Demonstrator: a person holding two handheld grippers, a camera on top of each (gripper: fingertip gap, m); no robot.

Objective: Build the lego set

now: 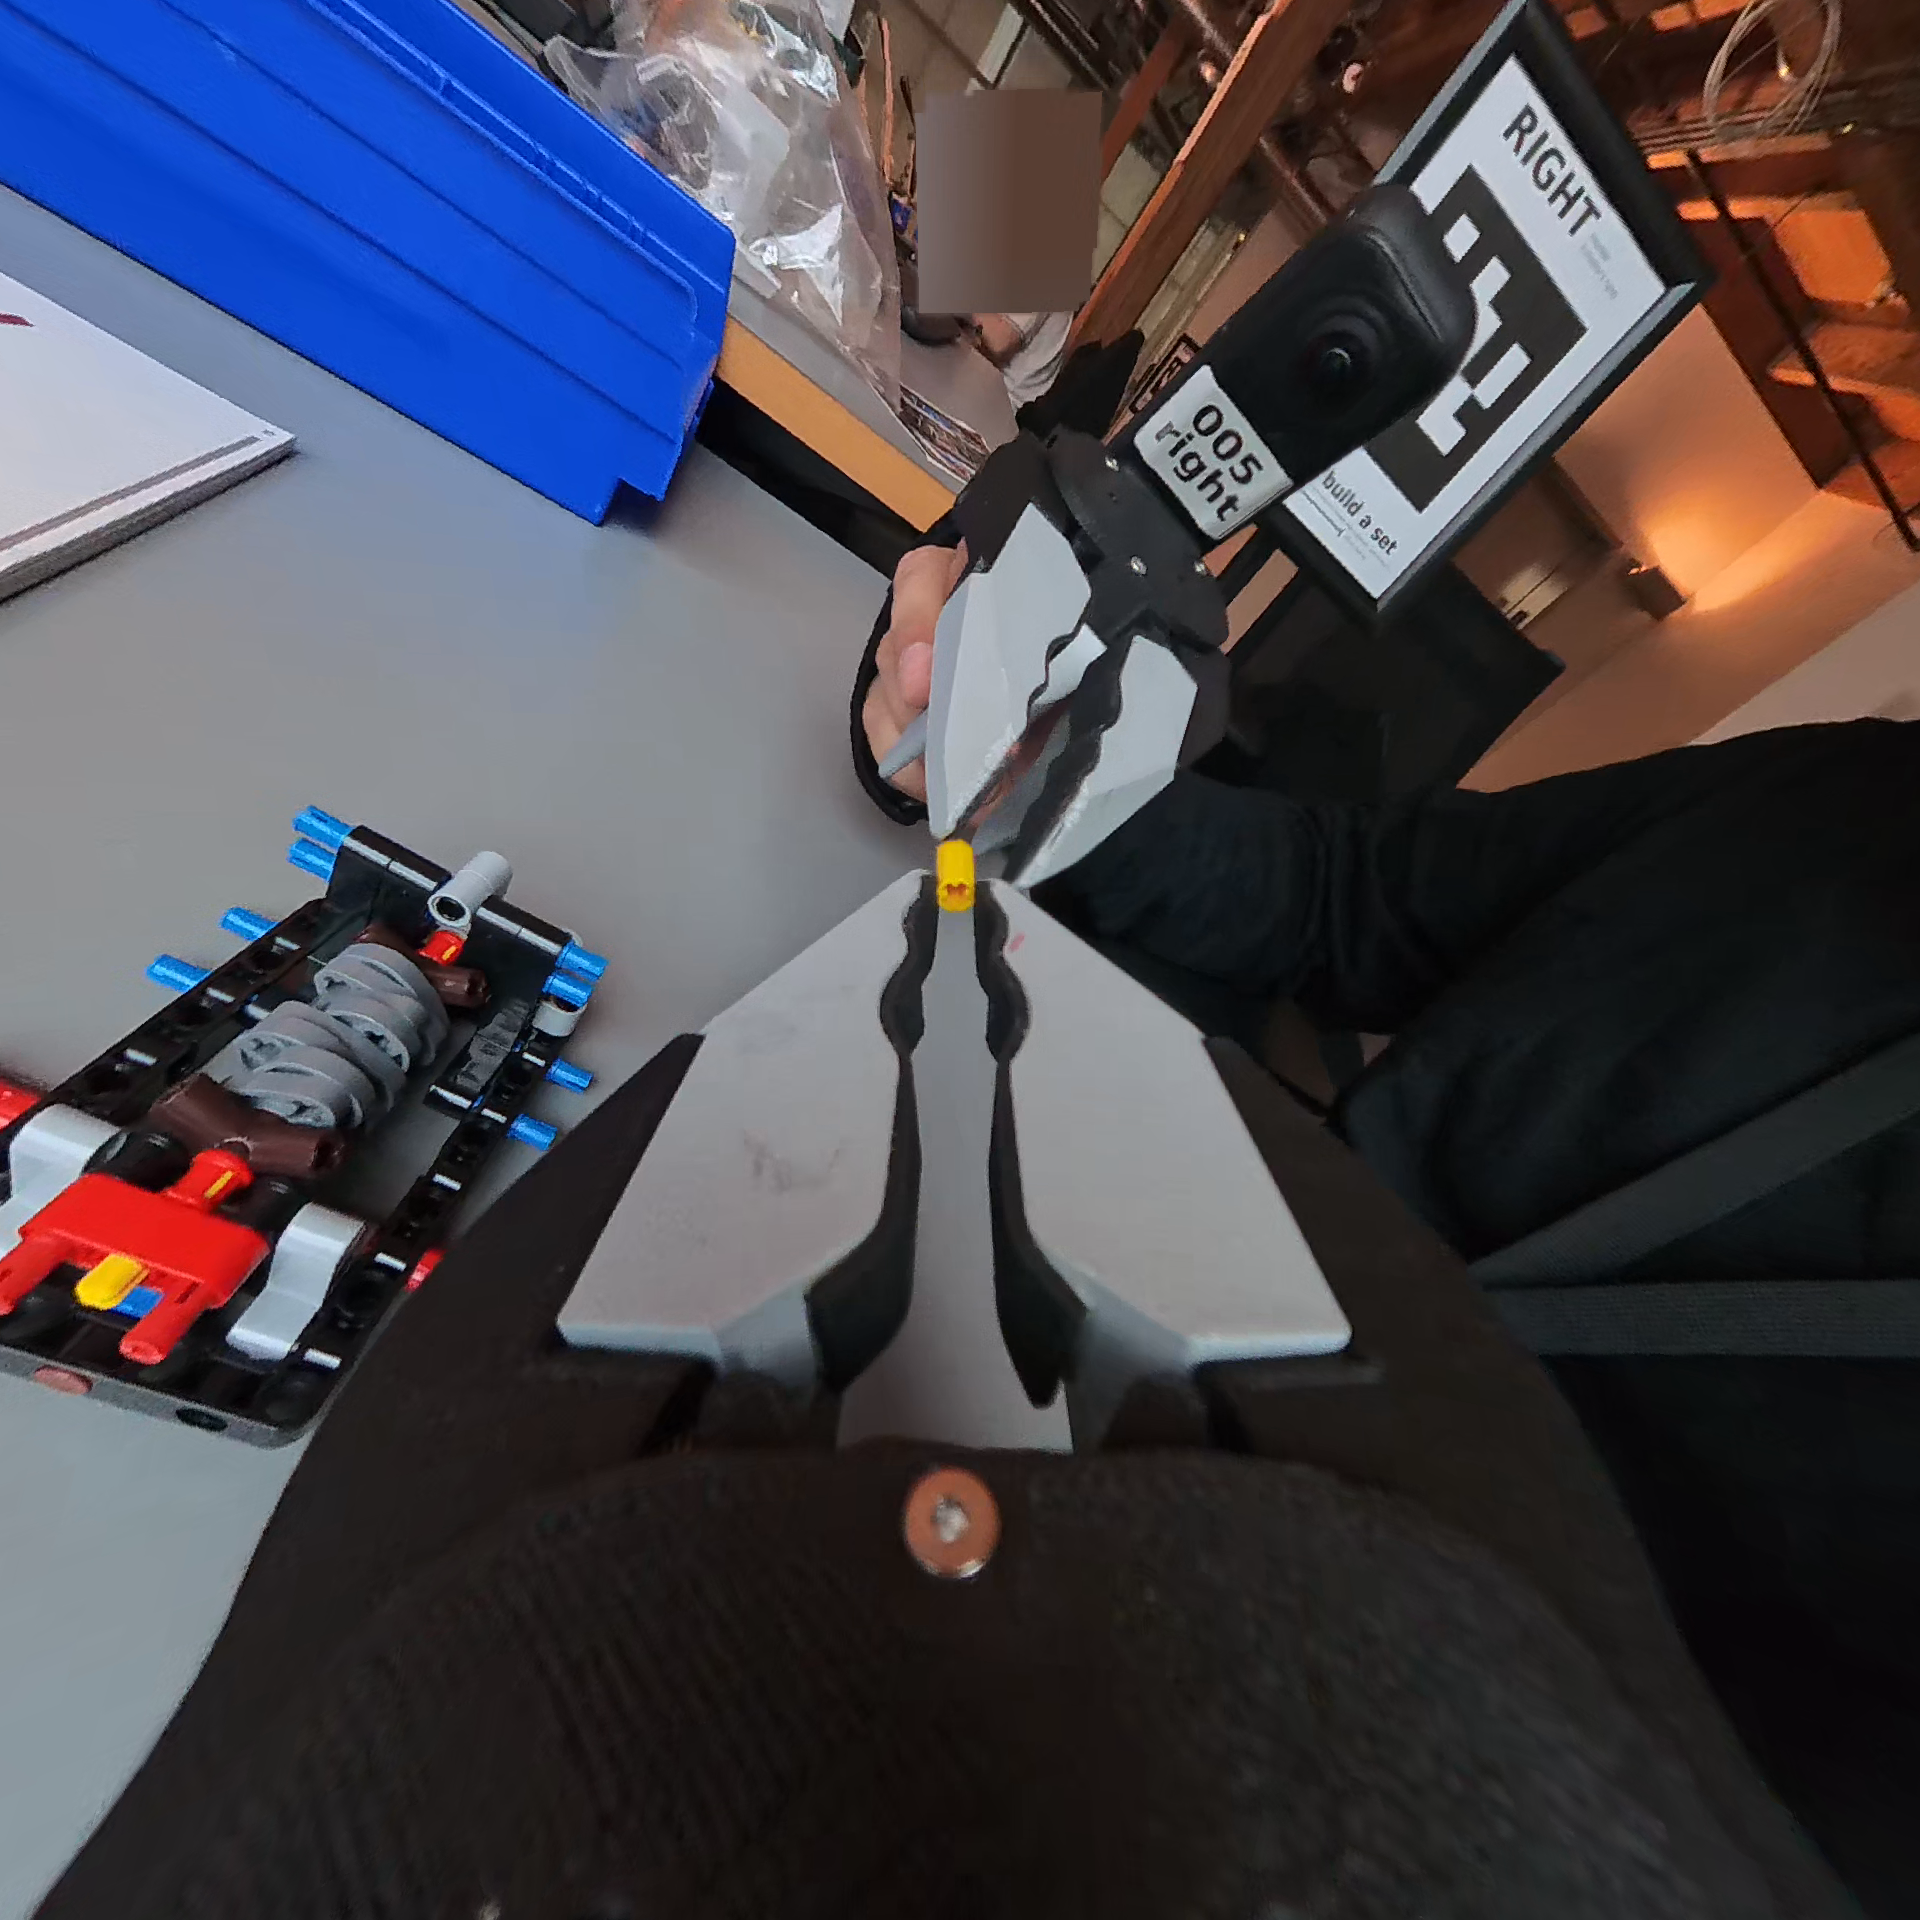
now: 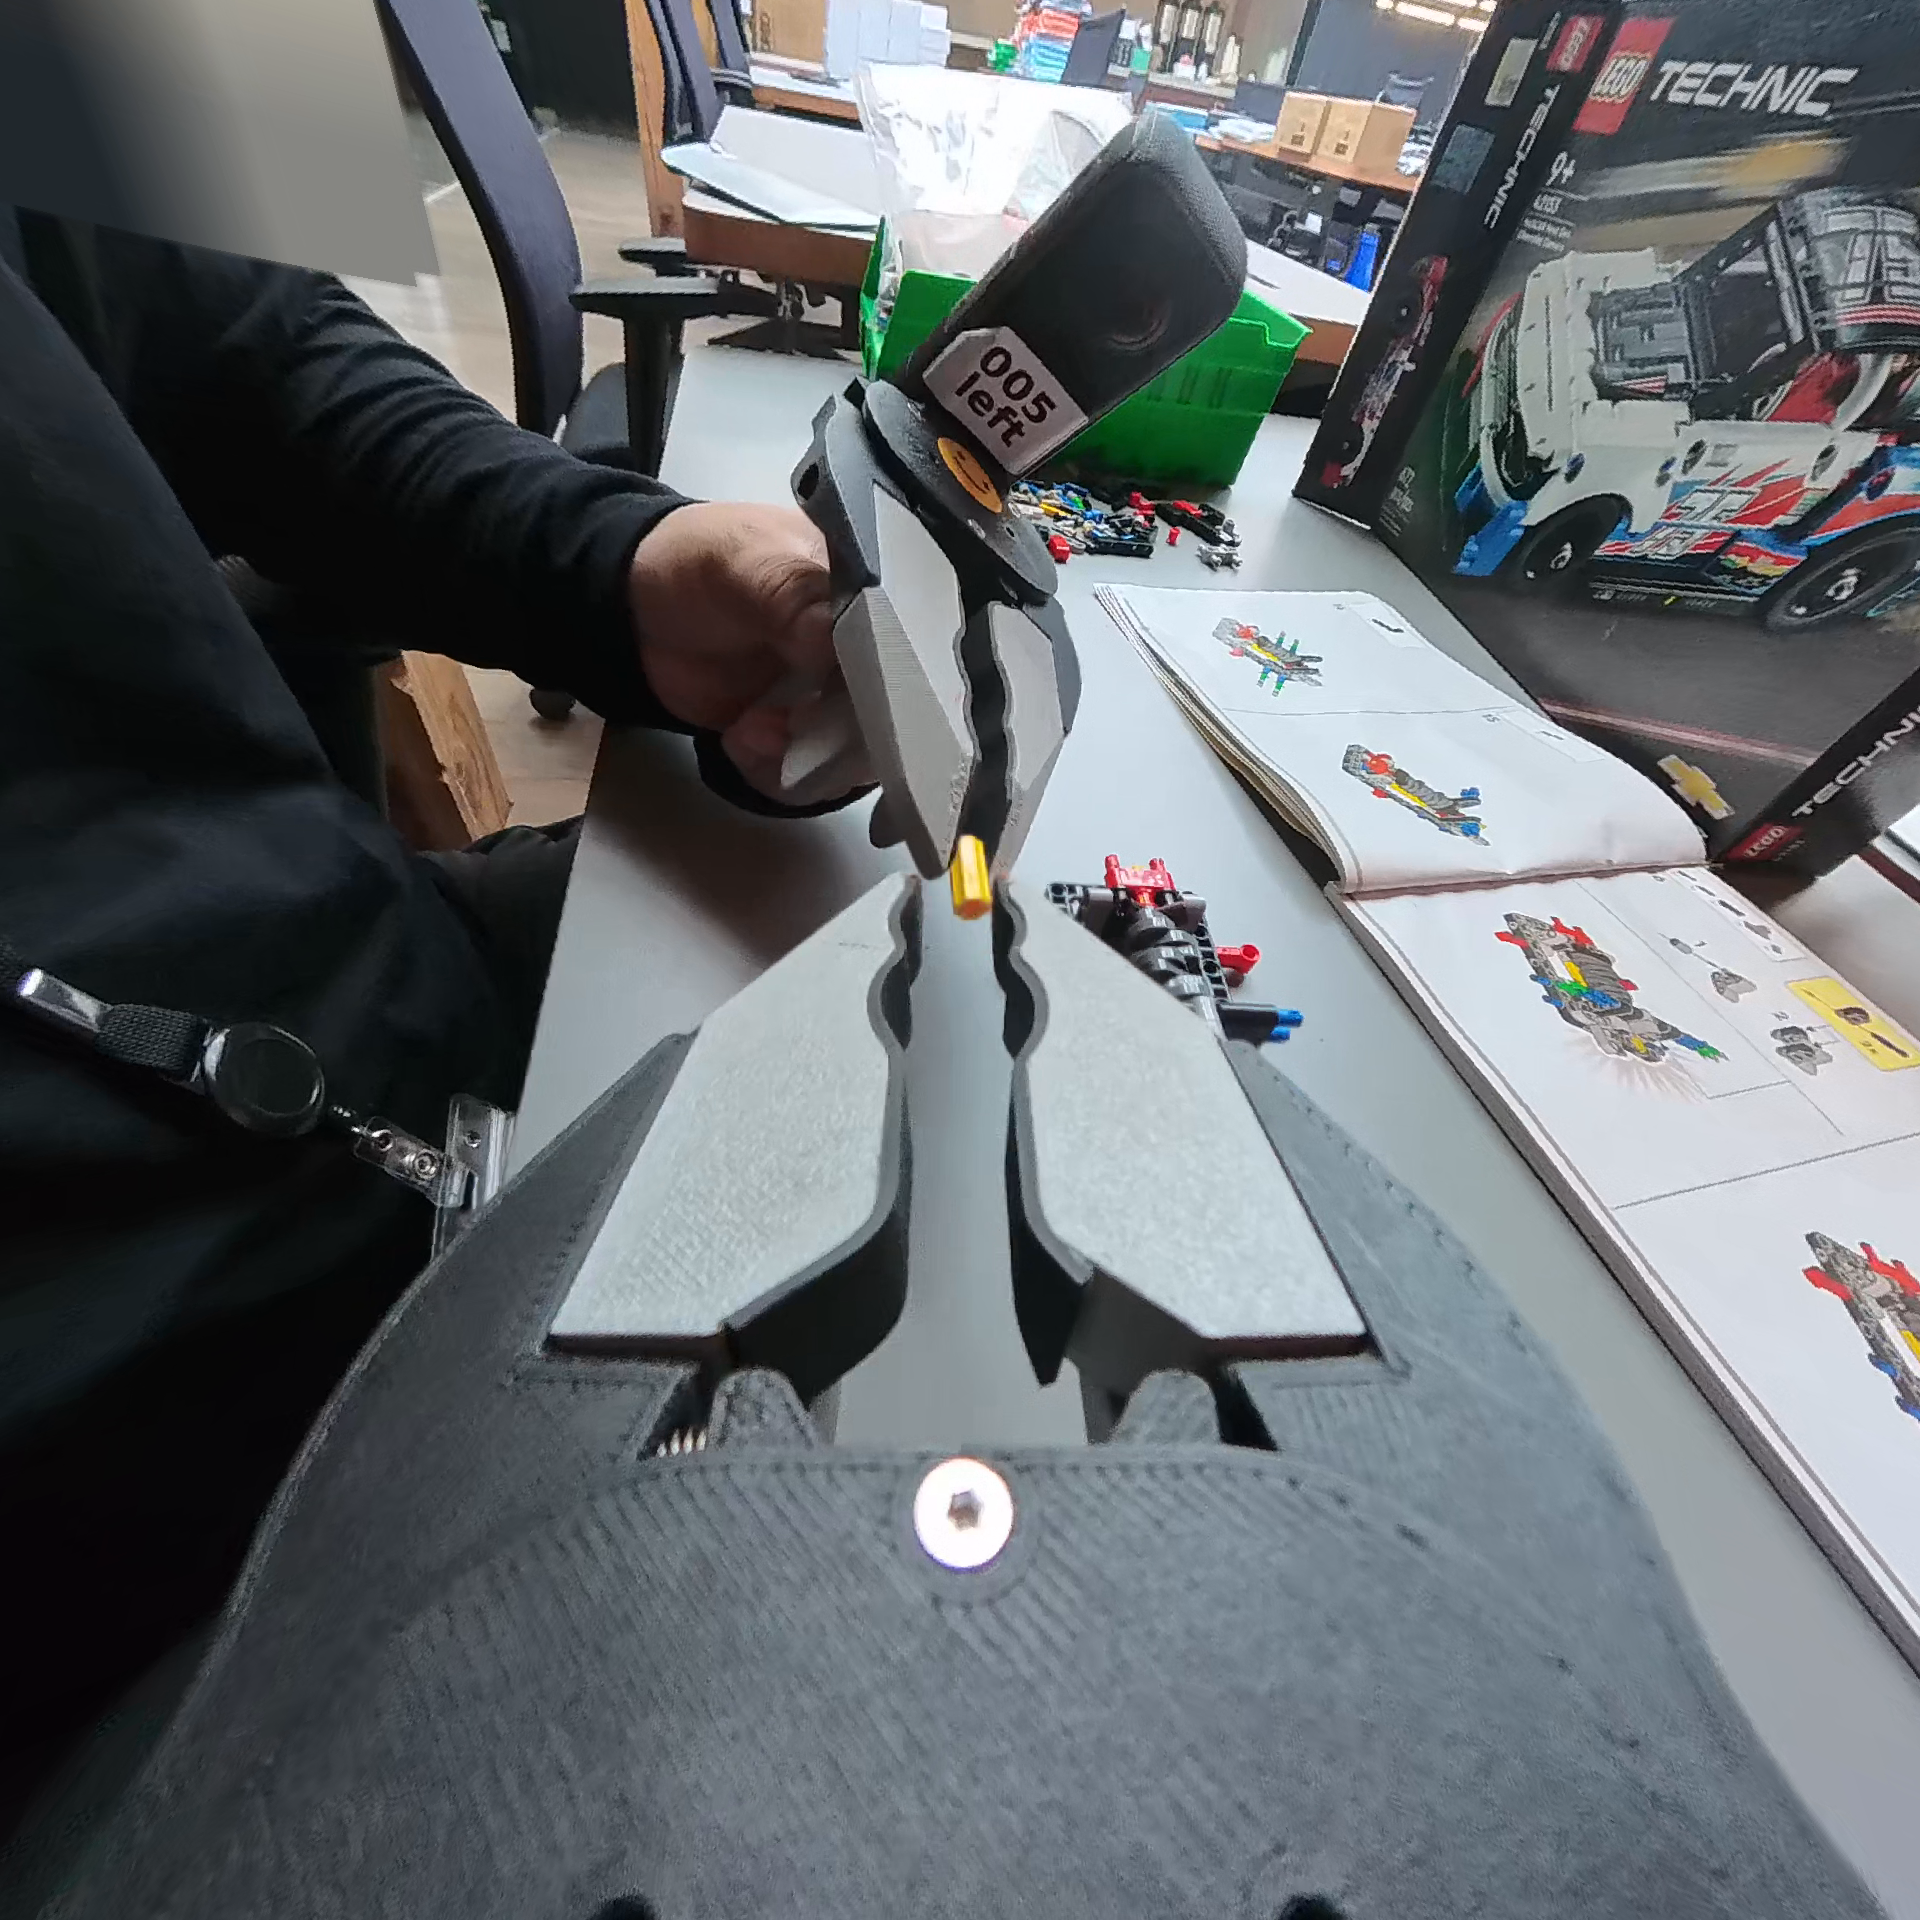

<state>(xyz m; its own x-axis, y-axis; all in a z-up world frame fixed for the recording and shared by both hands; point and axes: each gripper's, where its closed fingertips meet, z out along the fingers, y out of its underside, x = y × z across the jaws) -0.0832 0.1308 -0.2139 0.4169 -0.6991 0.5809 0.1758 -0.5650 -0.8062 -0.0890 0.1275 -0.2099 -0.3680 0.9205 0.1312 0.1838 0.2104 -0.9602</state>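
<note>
A small yellow cylindrical piece (image 1: 954,878) with a cross-shaped hole is pinched at the tips of my left gripper (image 1: 958,888), held above the grey table (image 1: 571,675). In the right wrist view the piece (image 2: 968,881) sticks out of the left gripper (image 2: 971,844) and points down into the narrow gap between the tips of my right gripper (image 2: 958,909). The right gripper (image 1: 987,857) faces the left tip to tip, slightly open, not clamping the piece. The part-built black, grey and red chassis (image 1: 281,1091) lies on the table to the left and also shows in the right wrist view (image 2: 1164,935).
A blue bin (image 1: 416,260) stands at the back. Open instruction booklets (image 2: 1403,748) lie to the right, the set's box (image 2: 1662,364) behind them. A green bin (image 2: 1195,395) and several loose parts (image 2: 1122,520) are farther back. The person's dark sleeve (image 2: 364,468) is close.
</note>
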